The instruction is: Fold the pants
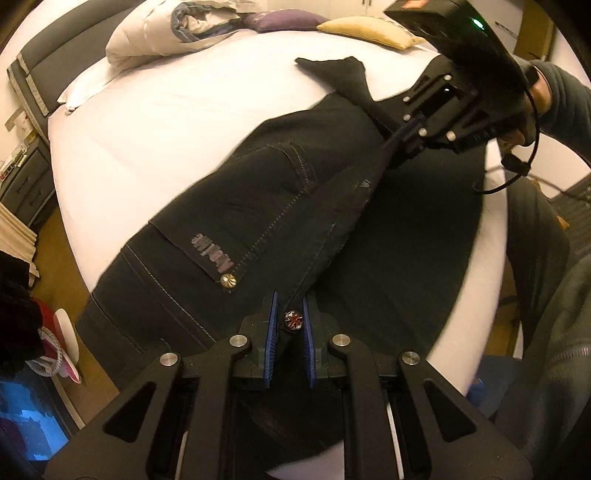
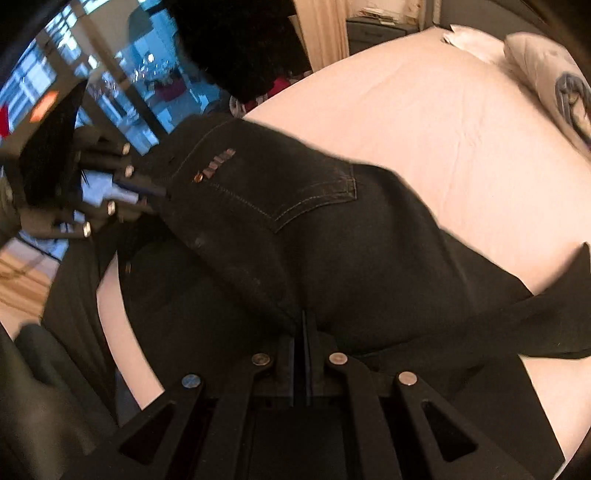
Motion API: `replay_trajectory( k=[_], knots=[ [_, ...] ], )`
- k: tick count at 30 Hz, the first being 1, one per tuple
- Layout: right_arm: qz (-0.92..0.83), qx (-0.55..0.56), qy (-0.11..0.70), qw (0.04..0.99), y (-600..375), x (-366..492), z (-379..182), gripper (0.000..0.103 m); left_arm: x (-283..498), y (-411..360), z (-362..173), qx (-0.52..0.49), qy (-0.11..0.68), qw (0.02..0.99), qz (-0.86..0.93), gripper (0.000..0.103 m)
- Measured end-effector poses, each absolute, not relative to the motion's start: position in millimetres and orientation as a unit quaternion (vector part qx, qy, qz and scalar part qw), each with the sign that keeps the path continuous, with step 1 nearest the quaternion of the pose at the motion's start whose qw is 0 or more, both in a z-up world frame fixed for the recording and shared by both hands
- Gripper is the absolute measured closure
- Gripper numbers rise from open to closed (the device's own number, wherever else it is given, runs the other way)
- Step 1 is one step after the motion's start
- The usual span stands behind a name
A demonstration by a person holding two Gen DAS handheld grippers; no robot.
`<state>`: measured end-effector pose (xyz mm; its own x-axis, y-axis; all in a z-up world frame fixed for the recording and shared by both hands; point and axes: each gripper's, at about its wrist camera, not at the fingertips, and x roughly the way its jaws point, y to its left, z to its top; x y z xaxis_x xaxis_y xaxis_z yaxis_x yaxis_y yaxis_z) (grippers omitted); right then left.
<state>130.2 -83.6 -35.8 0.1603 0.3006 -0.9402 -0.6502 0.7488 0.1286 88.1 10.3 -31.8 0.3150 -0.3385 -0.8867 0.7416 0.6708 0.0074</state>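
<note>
Matt black denim pants point(image 1: 258, 206) with shiny metal button point(image 1: 293, 319), smooth white cotton bedsheet point(image 1: 177, 122)

Bed point(image 1: 177, 122): covered with a plain white sheet, smooth, with faint creases. Black pants point(image 1: 258, 206) lie across it, spreading out ahead of the left fingers point(image 1: 271, 328); one leg end point(image 1: 332, 70) reaches farther out, beyond the right fingers. A folded white quilt point(image 1: 155, 33) rests at the far end, well beyond the fingers. Beside it sit a purple cushion point(image 1: 280, 18) and a yellow cushion point(image 1: 365, 31). A white pillow point(image 1: 85, 85) lies flat beneath the quilt's near edge.
</note>
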Motion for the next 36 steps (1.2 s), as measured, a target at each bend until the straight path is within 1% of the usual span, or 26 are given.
replay_trajectory(
  k=[4,7,15,19,25,29,31,36],
  knots=[
    [0.307,-0.177,0.555,0.752,-79.4,90.4,-35.2,0.098,83.4,5.9,-33.7,0.225,0.478,0.775,-0.346,0.091],
    [0.299,-0.177,0.554,0.756,-79.7,75.5,-37.6,0.098,76.2,2.1,-37.2,0.232,0.48,0.771,-0.348,0.091],
    [0.28,-0.186,0.546,0.768,-64.1,59.2,-50.8,0.098,89.1,-10.5,-42.2,0.24,0.48,0.766,-0.354,0.091],
    [0.276,-0.188,0.543,0.771,-52.5,55.1,-55.4,0.098,89.3,-11.3,-50.5,0.233,0.482,0.768,-0.353,0.091],
    [0.262,-0.197,0.539,0.776,-62.8,36.0,-61.3,0.097,93.3,-21.6,-72.0,0.241,0.483,0.767,-0.346,0.091],
    [0.247,-0.186,0.529,0.79,-64.9,33.2,-68.6,0.095,103.5,-20.5,-85.1,0.204,0.492,0.778,-0.334,0.086],
    [0.239,-0.189,0.518,0.799,-65.4,22.5,-70.0,0.094,105.0,-19.5,-89.8,0.188,0.493,0.784,-0.328,0.085],
    [0.213,-0.221,0.492,0.815,-56.9,8.6,-65.9,0.094,111.1,-30.4,-92.4,0.185,0.484,0.802,-0.299,0.084]
  ],
)
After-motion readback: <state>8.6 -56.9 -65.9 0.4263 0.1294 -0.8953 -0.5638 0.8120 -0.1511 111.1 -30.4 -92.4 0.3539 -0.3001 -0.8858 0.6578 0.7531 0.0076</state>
